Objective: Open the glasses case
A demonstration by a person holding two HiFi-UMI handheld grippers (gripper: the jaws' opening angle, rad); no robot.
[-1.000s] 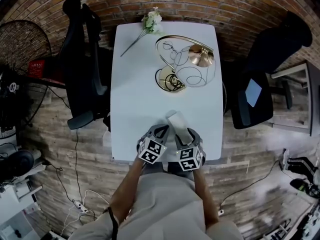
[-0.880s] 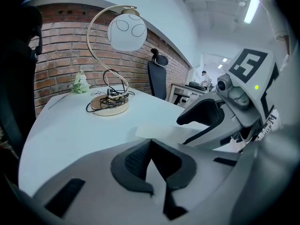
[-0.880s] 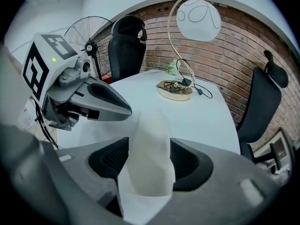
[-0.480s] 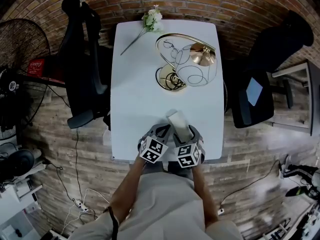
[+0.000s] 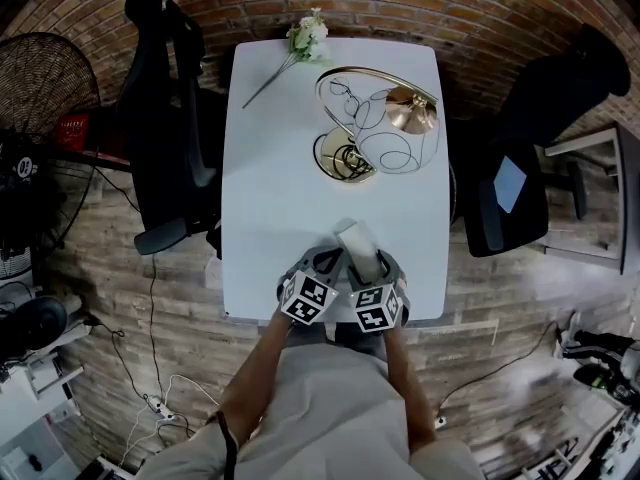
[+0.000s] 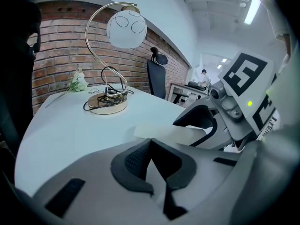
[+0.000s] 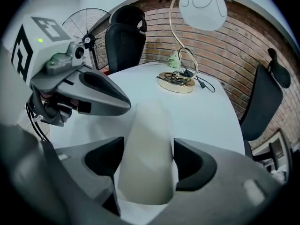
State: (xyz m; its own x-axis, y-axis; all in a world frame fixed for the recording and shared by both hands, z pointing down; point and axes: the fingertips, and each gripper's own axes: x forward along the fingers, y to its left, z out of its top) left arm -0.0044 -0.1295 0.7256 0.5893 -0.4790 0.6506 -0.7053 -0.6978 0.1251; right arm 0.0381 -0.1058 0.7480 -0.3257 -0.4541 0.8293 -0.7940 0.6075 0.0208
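The glasses case point(image 5: 356, 241) is a pale, closed oblong lying near the front edge of the white table point(image 5: 280, 188). My right gripper point(image 5: 368, 262) straddles its near end. In the right gripper view the case point(image 7: 149, 125) fills the gap between the dark pads point(image 7: 194, 165), and the jaws are opening, standing wide beside its sides. My left gripper point(image 5: 328, 260) rests just left of the case. Its pads point(image 6: 133, 163) meet with nothing between them, so it is shut. The left gripper view shows the case point(image 6: 164, 134) as a pale strip ahead.
A gold arc lamp point(image 5: 378, 128) with a round base point(image 5: 340, 156) and cable stands at the table's far right. A flower sprig point(image 5: 304, 40) lies at the far edge. Black office chairs point(image 5: 165, 118) point(image 5: 540, 138) flank the table. A fan point(image 5: 40, 88) stands at the left.
Both grippers and the case stay where they were on the table. Only the head view has shifted slightly.
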